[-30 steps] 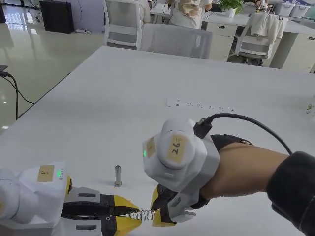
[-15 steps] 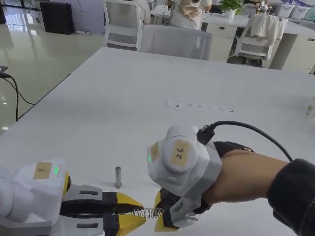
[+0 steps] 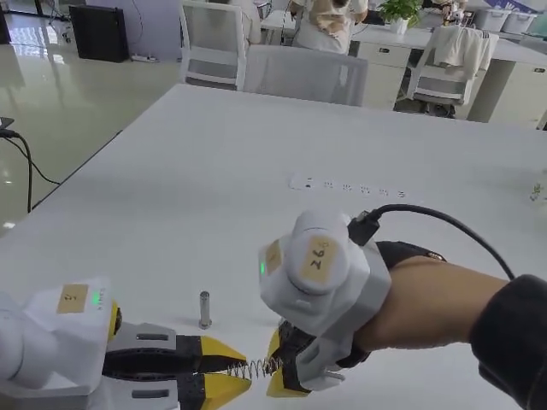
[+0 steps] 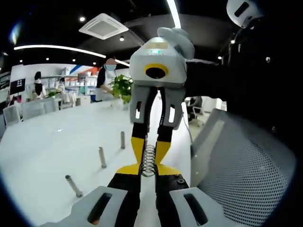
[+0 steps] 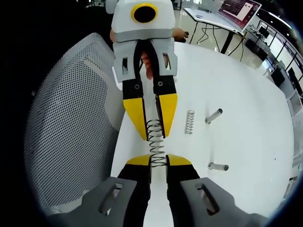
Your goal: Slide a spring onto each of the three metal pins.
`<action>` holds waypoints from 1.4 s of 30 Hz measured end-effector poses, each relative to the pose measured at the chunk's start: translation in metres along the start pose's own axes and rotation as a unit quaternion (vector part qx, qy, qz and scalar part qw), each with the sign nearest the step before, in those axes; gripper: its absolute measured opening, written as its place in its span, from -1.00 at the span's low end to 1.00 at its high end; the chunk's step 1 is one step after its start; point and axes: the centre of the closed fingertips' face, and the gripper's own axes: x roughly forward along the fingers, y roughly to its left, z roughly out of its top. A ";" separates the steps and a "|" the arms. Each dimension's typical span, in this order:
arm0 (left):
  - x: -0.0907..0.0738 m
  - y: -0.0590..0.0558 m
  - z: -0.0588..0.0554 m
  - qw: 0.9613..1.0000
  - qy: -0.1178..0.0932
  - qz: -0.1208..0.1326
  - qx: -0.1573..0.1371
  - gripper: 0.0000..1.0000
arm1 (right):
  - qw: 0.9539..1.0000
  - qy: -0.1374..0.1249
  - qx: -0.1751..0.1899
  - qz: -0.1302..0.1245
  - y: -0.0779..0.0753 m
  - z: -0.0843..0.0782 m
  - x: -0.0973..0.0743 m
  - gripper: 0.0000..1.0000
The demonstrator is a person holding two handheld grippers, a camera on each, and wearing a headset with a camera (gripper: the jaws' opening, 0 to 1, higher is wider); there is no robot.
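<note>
**Two Tongs, One Spring at the Tabletop's Edge**

The two tools meet tip to tip over the near edge of the white tabletop (image 3: 256,162), with a spring (image 3: 255,369) held level between them. The left tongs (image 3: 231,372) are closed on one end of the coil. The right tongs (image 3: 278,366) are clamped on the other end. The spring therefore hangs clear of the surface and touches nothing but the yellow jaw tips.

The double hold looks like a regrip. One tool appears to steady the coil while the other takes a better purchase, so that an open end can be aimed at a pin. No pin seems to carry a spring yet, which would put the job at its start.

In the head view, one upright pin (image 3: 205,308) stands just beyond the tongs. The left gripper view brings the count to three: a far pin (image 4: 122,140), a middle pin (image 4: 101,157) and a near pin (image 4: 73,185). All three are bare and stand in a row off to one side of the jaws. Which of them is the head view's pin cannot be told.

The right gripper view shows a second spring (image 5: 190,121) lying flat on the tabletop near a pin, waiting its turn. It also shows a mesh chair back (image 5: 61,118) beside the table's edge.
</note>
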 end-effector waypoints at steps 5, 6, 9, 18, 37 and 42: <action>0.001 0.000 -0.004 1.000 0.009 0.000 0.002 -0.95 | 1.000 -0.002 0.002 0.001 0.001 0.004 -0.005 -0.83; 0.001 0.000 -0.004 1.000 0.011 -0.001 0.001 -0.95 | 1.000 -0.002 0.002 0.002 0.002 0.005 -0.006 -0.83; 0.001 0.000 -0.006 1.000 0.014 -0.001 0.002 -0.94 | 1.000 -0.002 0.000 0.003 0.004 0.008 -0.009 -0.83; 0.001 -0.002 -0.009 1.000 0.021 -0.005 0.006 -0.94 | 1.000 -0.005 -0.007 0.004 0.007 0.018 -0.016 -0.83; 0.002 -0.005 -0.011 1.000 0.022 -0.011 0.001 -0.95 | 0.999 -0.031 0.020 0.012 0.009 0.039 -0.017 -0.84; 0.003 -0.005 -0.010 1.000 0.019 -0.014 0.000 -0.95 | 0.999 -0.032 0.015 0.011 0.010 0.043 -0.018 -0.84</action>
